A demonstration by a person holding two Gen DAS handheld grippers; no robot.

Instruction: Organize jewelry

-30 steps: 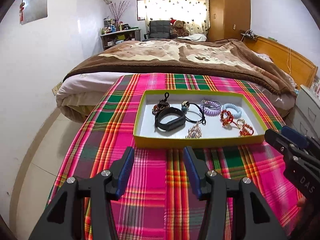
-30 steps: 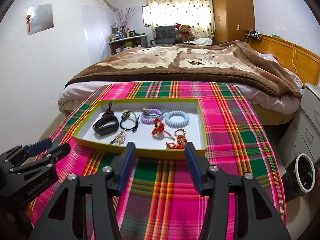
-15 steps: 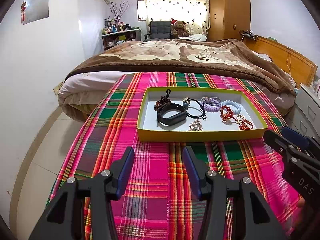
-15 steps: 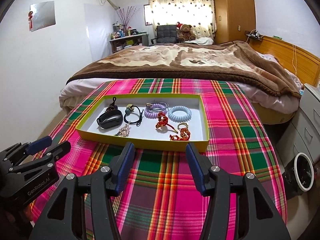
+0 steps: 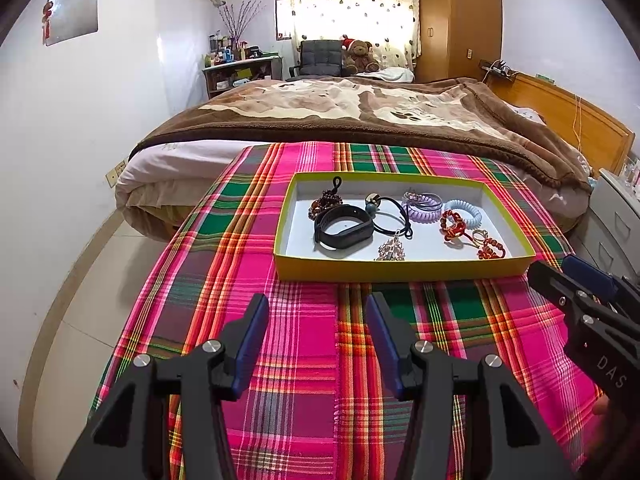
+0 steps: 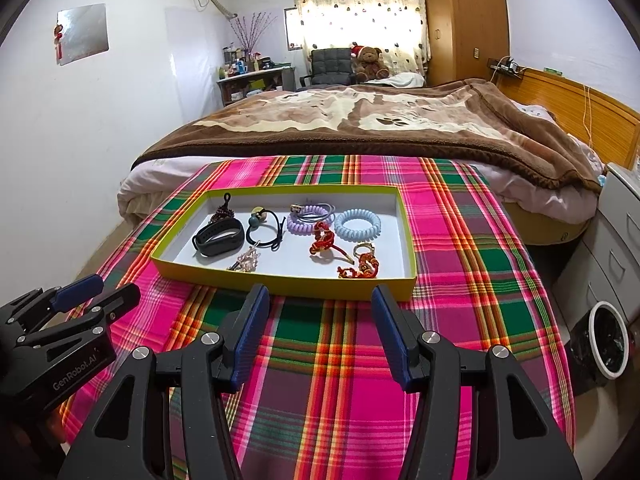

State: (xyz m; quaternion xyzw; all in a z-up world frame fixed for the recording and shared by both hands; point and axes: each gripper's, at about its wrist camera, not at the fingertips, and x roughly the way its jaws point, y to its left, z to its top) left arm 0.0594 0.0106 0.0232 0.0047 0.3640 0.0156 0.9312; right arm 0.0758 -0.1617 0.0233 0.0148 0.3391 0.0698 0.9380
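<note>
A shallow yellow tray (image 5: 400, 270) (image 6: 288, 282) with a white floor lies on the plaid cloth. In it are a black wristband (image 5: 344, 231) (image 6: 219, 237), a black hair tie (image 6: 266, 230), a purple coil tie (image 5: 423, 209) (image 6: 306, 222), a light blue coil tie (image 5: 466, 213) (image 6: 357, 224), red knotted charms (image 5: 454, 226) (image 6: 324, 242) and a crystal charm (image 5: 391, 249). My left gripper (image 5: 314, 336) is open and empty, short of the tray's near wall. My right gripper (image 6: 320, 328) is open and empty, also short of the near wall.
The plaid cloth (image 5: 304, 360) covers a table at the foot of a bed with a brown blanket (image 5: 360, 112). White drawers (image 6: 616, 264) and a black bin (image 6: 604, 344) stand at the right. A white wall (image 5: 60, 160) is at the left.
Both grippers have drawn back and risen from the tray, which now looks smaller and farther off. Both stay open and empty. The items in the tray have not moved.
</note>
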